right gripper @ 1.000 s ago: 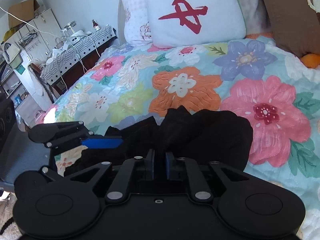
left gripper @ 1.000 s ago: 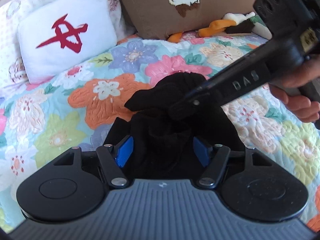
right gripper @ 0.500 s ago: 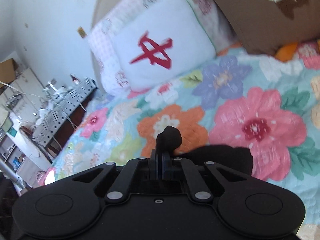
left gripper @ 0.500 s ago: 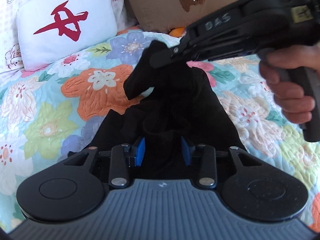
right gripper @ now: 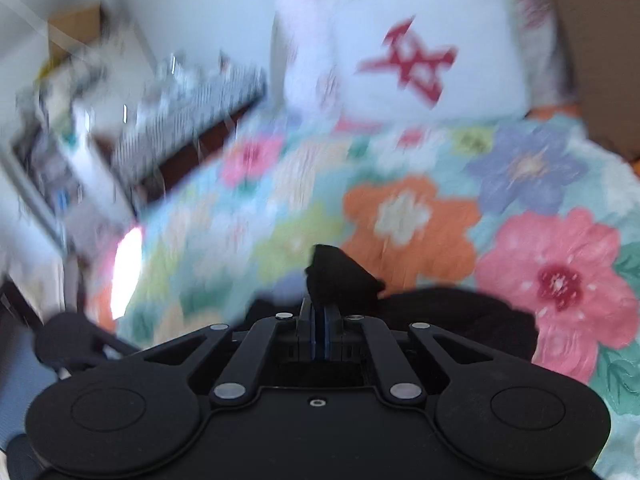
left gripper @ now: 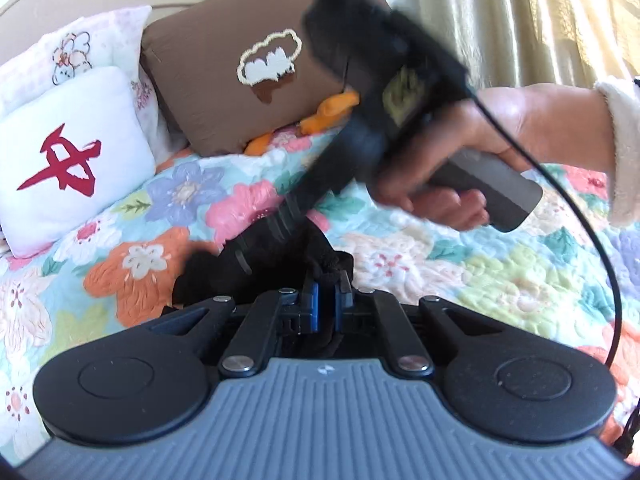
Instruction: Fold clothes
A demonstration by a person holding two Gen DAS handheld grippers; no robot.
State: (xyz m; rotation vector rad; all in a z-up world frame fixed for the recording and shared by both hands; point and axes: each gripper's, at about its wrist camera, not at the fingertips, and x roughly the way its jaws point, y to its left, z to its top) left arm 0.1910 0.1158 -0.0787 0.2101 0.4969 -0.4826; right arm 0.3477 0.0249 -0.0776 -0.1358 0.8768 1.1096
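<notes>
A black garment [left gripper: 200, 276] lies bunched on the floral quilt [left gripper: 480, 272], close in front of both grippers. My left gripper [left gripper: 326, 300] is shut on a fold of the black garment. My right gripper [right gripper: 319, 312] is shut on another fold, and a tuft of the garment [right gripper: 336, 276] sticks up above its tips. The right gripper's body [left gripper: 360, 128] crosses the left wrist view, held by a hand [left gripper: 492, 148], with its fingers reaching down into the cloth. More of the black cloth [right gripper: 460, 316] spreads to the right in the blurred right wrist view.
A white pillow with a red mark [left gripper: 68, 160] and a brown pillow [left gripper: 248, 68] stand at the head of the bed. Orange soft toys [left gripper: 328, 108] lie below the brown pillow. A curtain [left gripper: 520, 20] hangs at right. Furniture [right gripper: 120, 128] stands left of the bed.
My left gripper has closed from open onto the black garment. My right gripper, shut on the cloth, lifted it and then swung down to the left. Both views have shifted.
</notes>
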